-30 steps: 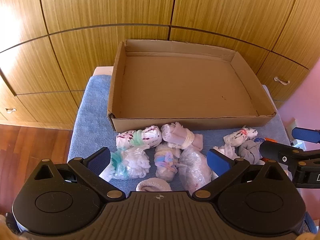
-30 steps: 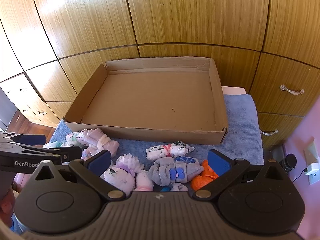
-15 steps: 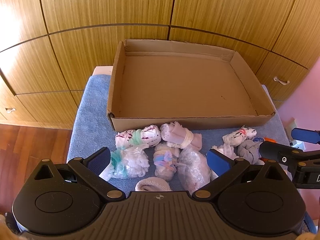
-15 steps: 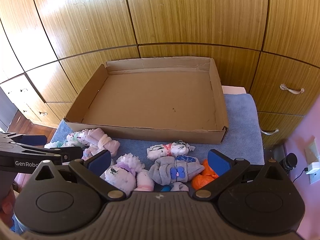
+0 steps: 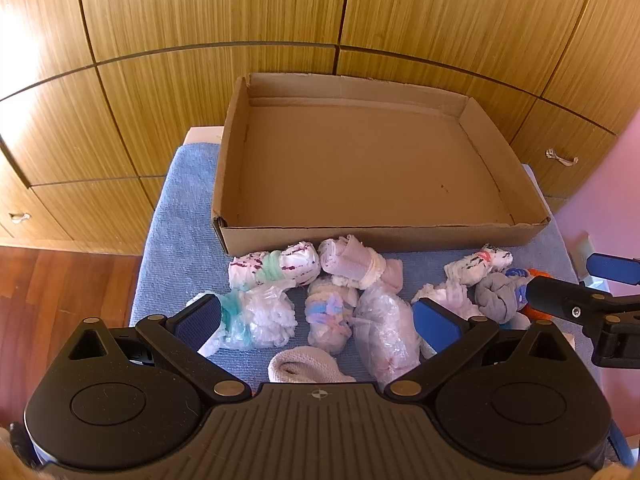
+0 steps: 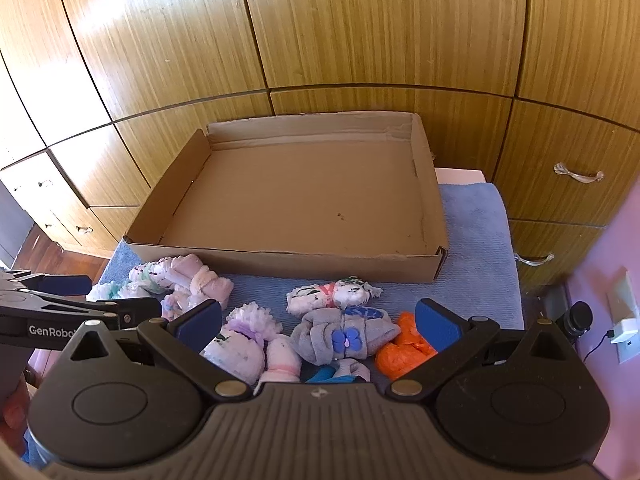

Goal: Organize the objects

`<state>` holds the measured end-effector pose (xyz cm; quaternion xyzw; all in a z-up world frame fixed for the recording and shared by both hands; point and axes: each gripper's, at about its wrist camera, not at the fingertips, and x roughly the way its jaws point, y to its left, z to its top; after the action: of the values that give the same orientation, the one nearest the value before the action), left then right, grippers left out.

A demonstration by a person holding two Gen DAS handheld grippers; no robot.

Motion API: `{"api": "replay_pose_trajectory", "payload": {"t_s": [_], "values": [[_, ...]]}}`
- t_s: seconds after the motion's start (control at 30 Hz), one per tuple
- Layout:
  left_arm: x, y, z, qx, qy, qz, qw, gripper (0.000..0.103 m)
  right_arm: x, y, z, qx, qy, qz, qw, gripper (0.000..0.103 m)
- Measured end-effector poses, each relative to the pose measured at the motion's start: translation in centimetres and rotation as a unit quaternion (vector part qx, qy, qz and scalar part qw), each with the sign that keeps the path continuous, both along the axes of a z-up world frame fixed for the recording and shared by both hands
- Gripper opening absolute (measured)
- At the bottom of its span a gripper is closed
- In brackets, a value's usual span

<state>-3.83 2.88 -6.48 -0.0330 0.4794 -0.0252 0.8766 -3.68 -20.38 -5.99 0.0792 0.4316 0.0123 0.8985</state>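
Nothing's been picked up so far: both sets of jaws are spread wide with nothing in them, and the cardboard box [image 5: 360, 176] straight ahead of them sits bare. The left gripper [image 5: 316, 318] hangs over the white and pastel bundles [image 5: 328, 312] on the blue towel [image 5: 180, 216]; the right gripper [image 6: 318, 320] has the grey bundle [image 6: 344, 338] right between its jaws. I'd guess the next move is dropping onto one bundle and squeezing gently, since they look soft. Only the right view shows the orange bundle [image 6: 404, 350] properly.
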Motion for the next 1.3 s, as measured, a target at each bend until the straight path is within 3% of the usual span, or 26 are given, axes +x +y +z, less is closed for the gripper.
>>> {"api": "replay_pose_trajectory", "payload": {"t_s": [0.2, 0.33, 0.43, 0.53, 0.67, 0.8, 0.93, 1.07, 1.13, 1.3], "values": [[-0.5, 0.6, 0.3, 0.001, -0.007, 0.001, 1.0000, 0.103, -0.6, -0.2, 0.1, 0.000, -0.005, 0.000, 1.000, 0.103], [-2.6, 2.1, 0.8, -0.001, -0.035, 0.013, 0.9993, 0.103, -2.6, -0.6, 0.6, 0.002, -0.040, 0.008, 0.999, 0.103], [-5.4, 3.3, 1.2, 0.021, -0.069, 0.019, 0.9972, 0.103, -5.3, -0.7, 1.0, -0.006, -0.090, 0.026, 0.996, 0.103], [-8.4, 4.5, 0.6, 0.043, -0.088, 0.018, 0.9951, 0.103, -8.3, -0.7, 0.6, -0.037, -0.123, 0.039, 0.991, 0.103], [-12.0, 6.3, -0.4, 0.023, -0.107, 0.008, 0.9939, 0.103, -11.8, -1.0, -0.6, -0.086, -0.142, 0.047, 0.985, 0.103], [-13.6, 7.4, -1.8, -0.009, -0.116, -0.002, 0.9932, 0.103, -13.4, -1.4, -2.1, -0.086, -0.141, 0.056, 0.985, 0.103], [-13.1, 6.8, -3.8, 0.022, -0.094, -0.010, 0.9953, 0.103, -12.9, -0.7, -4.2, -0.120, -0.118, 0.055, 0.984, 0.102], [-12.5, 5.9, -5.0, 0.056, -0.082, -0.024, 0.9948, 0.103, -12.3, -0.3, -5.9, -0.121, -0.099, 0.050, 0.986, 0.099], [-12.1, 5.7, -5.6, 0.057, -0.078, -0.026, 0.9950, 0.103, -12.3, -0.4, -6.6, -0.121, -0.088, 0.046, 0.988, 0.092], [-11.2, 5.8, -6.4, 0.055, -0.068, -0.032, 0.9957, 0.103, -12.3, -0.8, -7.4, -0.133, -0.077, 0.030, 0.988, 0.088]]}}
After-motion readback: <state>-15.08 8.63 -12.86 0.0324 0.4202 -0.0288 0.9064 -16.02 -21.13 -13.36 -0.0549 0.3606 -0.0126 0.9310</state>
